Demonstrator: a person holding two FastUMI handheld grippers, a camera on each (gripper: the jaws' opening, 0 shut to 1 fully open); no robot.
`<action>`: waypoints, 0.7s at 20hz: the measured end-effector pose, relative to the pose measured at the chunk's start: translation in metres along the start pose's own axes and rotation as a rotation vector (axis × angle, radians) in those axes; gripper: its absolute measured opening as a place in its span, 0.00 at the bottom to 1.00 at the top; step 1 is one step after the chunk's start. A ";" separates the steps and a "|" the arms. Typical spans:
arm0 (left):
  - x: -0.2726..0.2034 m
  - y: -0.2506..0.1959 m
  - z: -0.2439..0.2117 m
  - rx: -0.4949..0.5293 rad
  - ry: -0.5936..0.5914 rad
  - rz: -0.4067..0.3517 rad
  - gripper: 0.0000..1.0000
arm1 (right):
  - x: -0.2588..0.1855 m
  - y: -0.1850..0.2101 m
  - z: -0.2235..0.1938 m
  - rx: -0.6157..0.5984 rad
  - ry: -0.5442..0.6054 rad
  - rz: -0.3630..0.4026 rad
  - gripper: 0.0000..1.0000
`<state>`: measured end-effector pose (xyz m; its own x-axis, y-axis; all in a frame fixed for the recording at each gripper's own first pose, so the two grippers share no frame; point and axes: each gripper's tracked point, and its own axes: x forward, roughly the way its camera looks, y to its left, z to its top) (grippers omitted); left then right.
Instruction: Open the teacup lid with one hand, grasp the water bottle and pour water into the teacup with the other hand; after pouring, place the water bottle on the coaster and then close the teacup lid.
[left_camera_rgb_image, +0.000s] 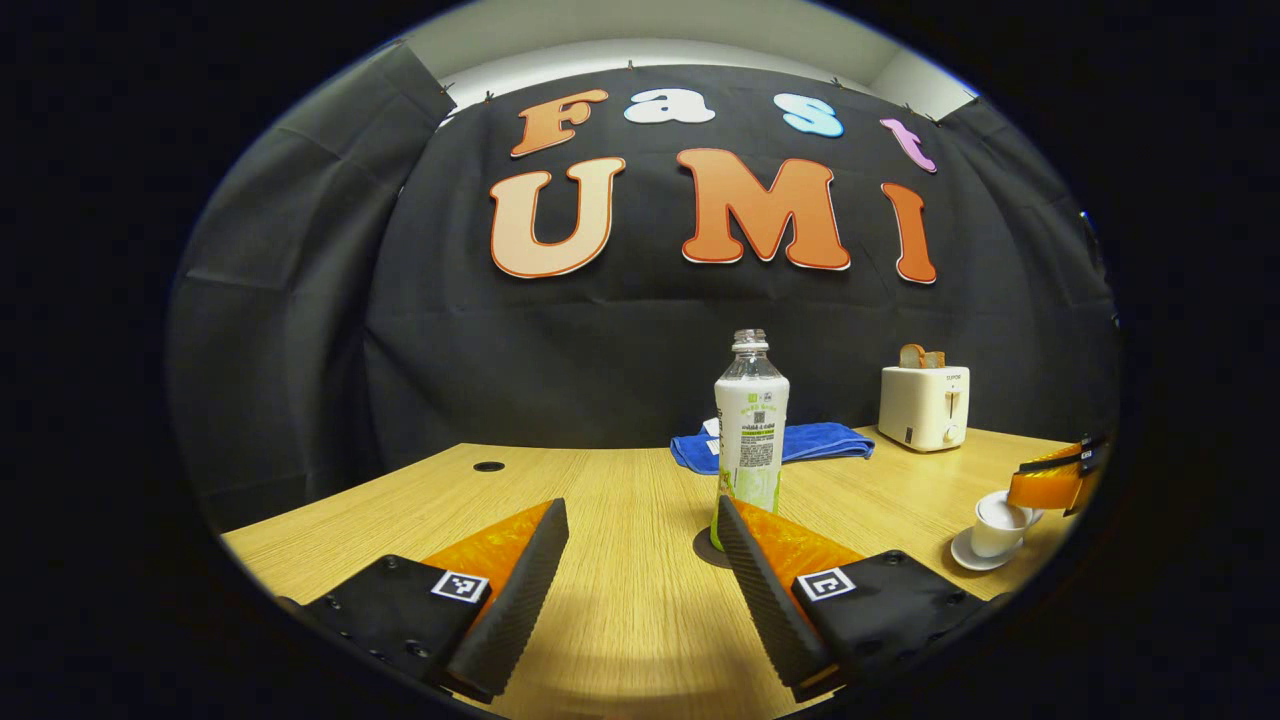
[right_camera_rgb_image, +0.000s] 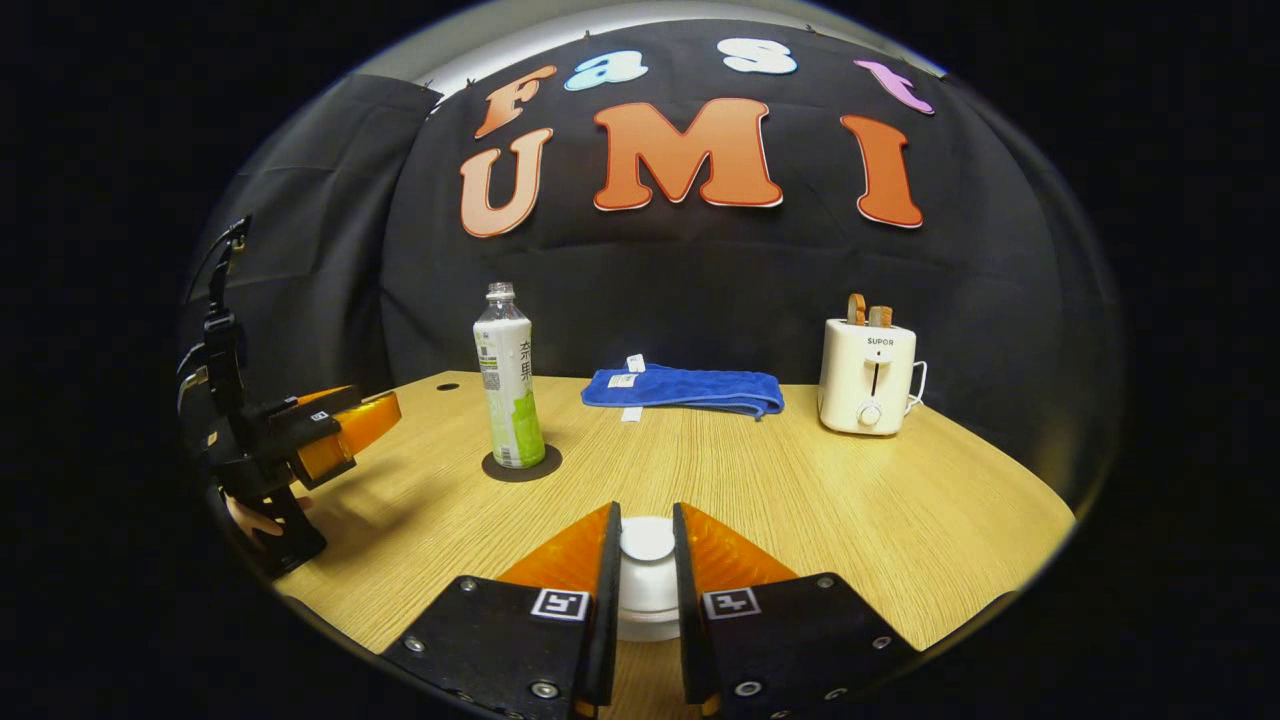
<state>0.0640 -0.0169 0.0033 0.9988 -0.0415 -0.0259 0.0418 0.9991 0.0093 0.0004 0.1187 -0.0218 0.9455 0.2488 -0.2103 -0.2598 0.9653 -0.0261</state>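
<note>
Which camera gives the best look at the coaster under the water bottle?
The right gripper view: the coaster shows as a dark disc around the water bottle. In the left gripper view it is partly hidden behind a finger.

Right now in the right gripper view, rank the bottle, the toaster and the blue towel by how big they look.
1. Blue towel, widest, though lying flat.
2. and 3. Water bottle and toaster: too alike to rank; the bottle is taller, the toaster bulkier.

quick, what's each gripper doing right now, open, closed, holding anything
Left gripper: open, holding nothing, water bottle ahead.
Right gripper: closed on the teacup lid.
</note>
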 end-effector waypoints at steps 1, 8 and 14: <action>0.001 0.000 0.000 0.000 0.000 0.000 0.94 | -0.001 -0.001 0.000 -0.003 -0.002 0.002 0.30; -0.004 0.010 0.001 0.001 0.001 0.000 0.94 | -0.012 -0.011 0.012 0.017 -0.054 0.022 0.64; -0.004 0.011 0.001 0.001 0.002 0.004 0.94 | -0.017 -0.053 0.026 0.027 -0.128 -0.044 0.97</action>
<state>0.0609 -0.0055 0.0045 0.9989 -0.0377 -0.0275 0.0380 0.9992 0.0108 0.0031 0.0656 0.0087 0.9736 0.2129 -0.0826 -0.2142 0.9768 -0.0063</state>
